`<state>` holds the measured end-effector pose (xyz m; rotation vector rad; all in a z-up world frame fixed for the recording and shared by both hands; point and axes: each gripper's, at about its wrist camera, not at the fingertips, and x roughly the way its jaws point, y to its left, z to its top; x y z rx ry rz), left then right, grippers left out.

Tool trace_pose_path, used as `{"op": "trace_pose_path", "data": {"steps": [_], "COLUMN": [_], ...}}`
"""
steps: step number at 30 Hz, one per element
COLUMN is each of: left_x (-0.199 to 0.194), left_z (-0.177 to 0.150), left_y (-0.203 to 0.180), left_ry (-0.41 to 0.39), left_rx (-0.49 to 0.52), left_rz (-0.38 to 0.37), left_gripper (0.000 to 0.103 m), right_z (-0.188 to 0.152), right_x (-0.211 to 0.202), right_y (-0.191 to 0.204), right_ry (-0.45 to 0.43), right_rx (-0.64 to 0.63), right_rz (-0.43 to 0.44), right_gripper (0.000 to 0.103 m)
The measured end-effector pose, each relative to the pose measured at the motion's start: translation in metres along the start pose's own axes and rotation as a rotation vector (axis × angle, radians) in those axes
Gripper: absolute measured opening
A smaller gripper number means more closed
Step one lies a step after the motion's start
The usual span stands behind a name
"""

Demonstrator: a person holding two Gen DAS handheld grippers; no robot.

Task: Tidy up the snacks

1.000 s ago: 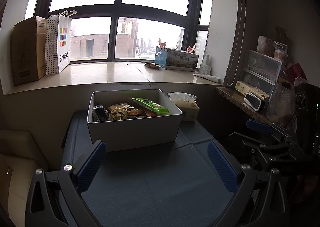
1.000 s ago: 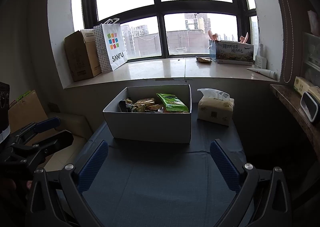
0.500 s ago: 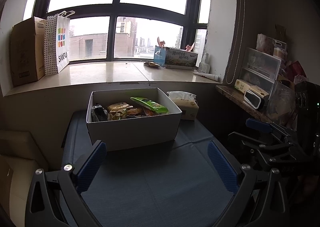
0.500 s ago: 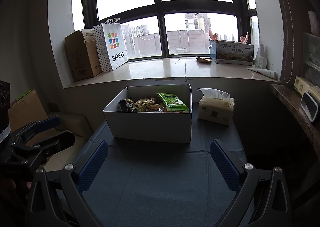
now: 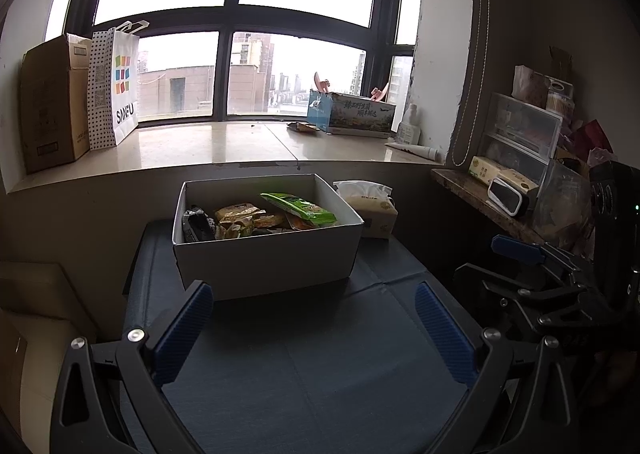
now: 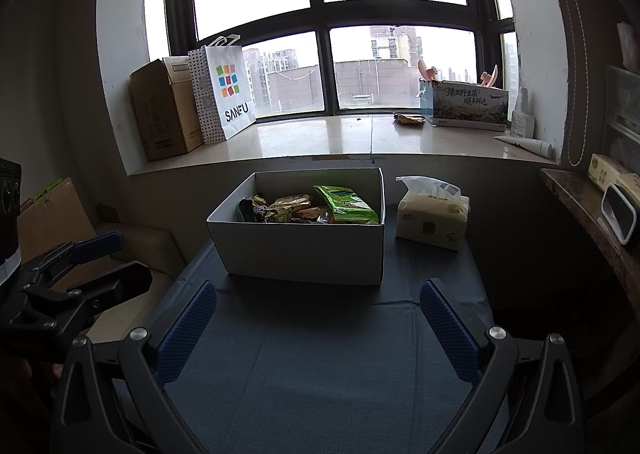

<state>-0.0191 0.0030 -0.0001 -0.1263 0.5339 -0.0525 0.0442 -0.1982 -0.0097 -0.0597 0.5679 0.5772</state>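
A white cardboard box (image 5: 264, 258) (image 6: 300, 250) stands on the dark blue table (image 5: 320, 366) (image 6: 328, 366). It holds several snack packets, among them a green bag (image 5: 298, 207) (image 6: 346, 203), yellow-brown packets (image 5: 236, 217) (image 6: 290, 205) and a dark packet (image 5: 196, 223). My left gripper (image 5: 314, 296) is open and empty, hovering over the table a little short of the box. My right gripper (image 6: 318, 292) is also open and empty, just short of the box. Each gripper shows at the side of the other's view, the right one (image 5: 532, 266) and the left one (image 6: 80, 258).
A tissue pack (image 5: 372, 209) (image 6: 432, 217) sits right of the box. The window sill (image 5: 240, 145) carries a cardboard carton (image 5: 52, 101), a SANFU paper bag (image 5: 116, 89) and a printed box (image 5: 352, 113). A cluttered shelf (image 5: 520, 173) runs along the right wall.
The left wrist view has shifted slightly; the box and sill appear a little further left. The right gripper and the snacks have not visibly moved.
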Motion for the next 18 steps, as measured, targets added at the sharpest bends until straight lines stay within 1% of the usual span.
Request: {"op": "trace_pose_path", "data": {"steps": [4,7,18], "left_x": [-0.0025,-0.0026,-0.003], "left_z": [-0.0005,-0.0003,-0.0007], "left_y": [-0.0063,-0.0065,-0.0063], "left_ry": [-0.011,-0.011,-0.012], "left_rx": [0.025,0.023,0.017], "left_rz": [0.001,-0.007,-0.002], "left_gripper": [0.103,0.103,0.103], "right_z": [0.0,0.0001,-0.0014], "right_x": [0.0001,0.0,0.0013], "right_y": [0.0,-0.0004,0.0008], "right_ry": [0.001,0.0,0.004], "right_rx": [-0.001,-0.001,-0.005], "right_rz": [0.001,0.0,0.0], "right_gripper": [0.103,0.103,0.103]}}
